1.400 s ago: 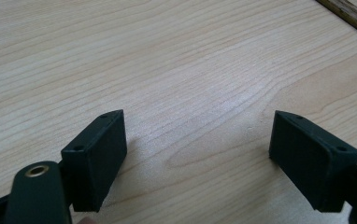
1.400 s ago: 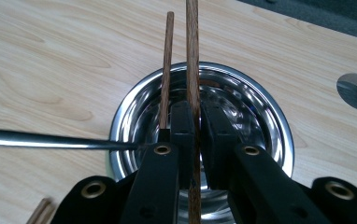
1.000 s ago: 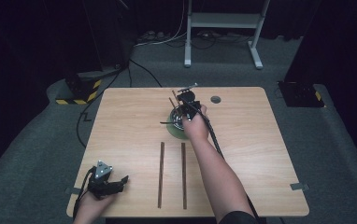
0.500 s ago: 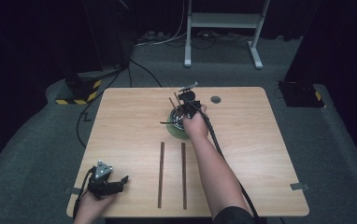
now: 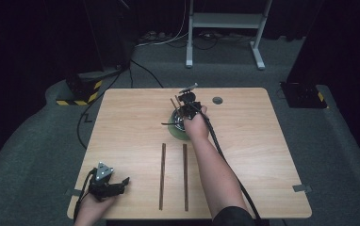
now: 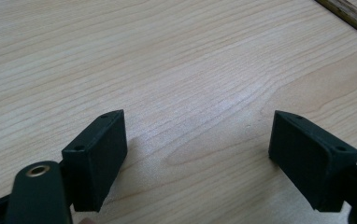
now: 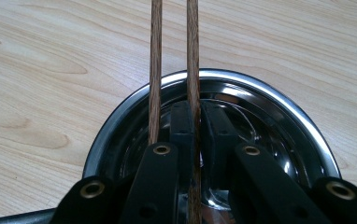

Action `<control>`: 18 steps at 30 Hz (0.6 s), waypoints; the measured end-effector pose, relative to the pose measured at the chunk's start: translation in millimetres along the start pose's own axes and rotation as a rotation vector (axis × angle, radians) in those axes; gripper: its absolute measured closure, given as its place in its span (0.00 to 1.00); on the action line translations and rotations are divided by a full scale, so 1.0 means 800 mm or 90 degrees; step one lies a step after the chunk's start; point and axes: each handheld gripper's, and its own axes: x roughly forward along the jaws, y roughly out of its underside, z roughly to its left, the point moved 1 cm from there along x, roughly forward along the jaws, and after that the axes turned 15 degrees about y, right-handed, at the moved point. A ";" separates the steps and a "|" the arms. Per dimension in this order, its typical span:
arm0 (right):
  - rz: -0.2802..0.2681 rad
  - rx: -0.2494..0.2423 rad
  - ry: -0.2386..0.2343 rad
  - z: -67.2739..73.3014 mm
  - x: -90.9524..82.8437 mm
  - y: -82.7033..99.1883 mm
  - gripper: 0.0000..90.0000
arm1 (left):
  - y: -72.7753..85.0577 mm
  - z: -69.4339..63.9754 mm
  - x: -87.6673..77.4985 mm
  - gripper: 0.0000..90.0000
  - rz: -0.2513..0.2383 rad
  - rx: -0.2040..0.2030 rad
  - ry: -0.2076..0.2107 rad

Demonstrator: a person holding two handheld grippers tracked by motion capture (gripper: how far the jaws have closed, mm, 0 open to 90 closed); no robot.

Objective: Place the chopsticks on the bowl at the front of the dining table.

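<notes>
Reaching over the far middle of the surface (image 5: 121,122), the right tongs (image 7: 196,126) are seen directly above a shiny metal bowl (image 7: 270,100), their jaws drawn narrow onto one wooden stick (image 7: 193,51). A second stick (image 7: 155,70) runs parallel just beside the held one, outside the jaws on the left of the right gripper view; whether it is pinned against a jaw or merely leaning in the bowl cannot be told. Both sticks run straight away from the tongs, their long axis crossing the bowl's far rim.

Two more sticks (image 5: 162,175) are laid parallel near the front edge, their length running from the front edge toward the bowl. The left tongs (image 6: 197,149) are spread wide and hold nothing, resting over bare wood at the front left corner; a stick end (image 6: 349,14) is glimpsed at the upper right of the left gripper view. By this layout, the lying pair is judged nearer to the left tongs, off to their right, while the bowl sits beyond that pair.
</notes>
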 end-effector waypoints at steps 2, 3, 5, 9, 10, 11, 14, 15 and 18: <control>-0.002 -0.001 0.002 0.000 0.000 0.000 0.93 | 0.000 0.000 0.000 0.22 0.000 0.000 0.000; 0.000 0.002 0.000 -0.001 -0.001 -0.001 0.93 | 0.000 0.000 0.000 0.22 0.000 0.000 0.000; 0.002 -0.001 0.000 -0.002 0.000 0.000 0.93 | 0.000 0.000 0.000 0.22 0.000 -0.001 -0.001; 0.005 0.001 -0.002 0.000 0.000 0.002 0.93 | 0.000 0.000 0.000 0.22 -0.001 -0.002 0.001; 0.006 0.001 -0.003 0.000 0.000 0.002 0.93 | 0.000 0.000 0.000 0.22 -0.001 -0.001 0.001; 0.004 0.000 -0.002 0.000 0.000 0.002 0.92 | 0.000 0.000 0.000 0.22 -0.001 -0.002 0.001; 0.010 -0.001 -0.003 -0.001 0.001 0.002 0.84 | 0.000 0.000 0.000 0.22 -0.001 -0.001 0.001; 0.010 0.001 -0.004 -0.001 0.001 0.002 0.83 | 0.000 0.000 0.000 0.22 -0.001 -0.002 0.001; 0.000 0.002 0.005 -0.005 -0.004 0.002 0.80 | 0.000 0.000 0.000 0.22 -0.002 -0.002 0.001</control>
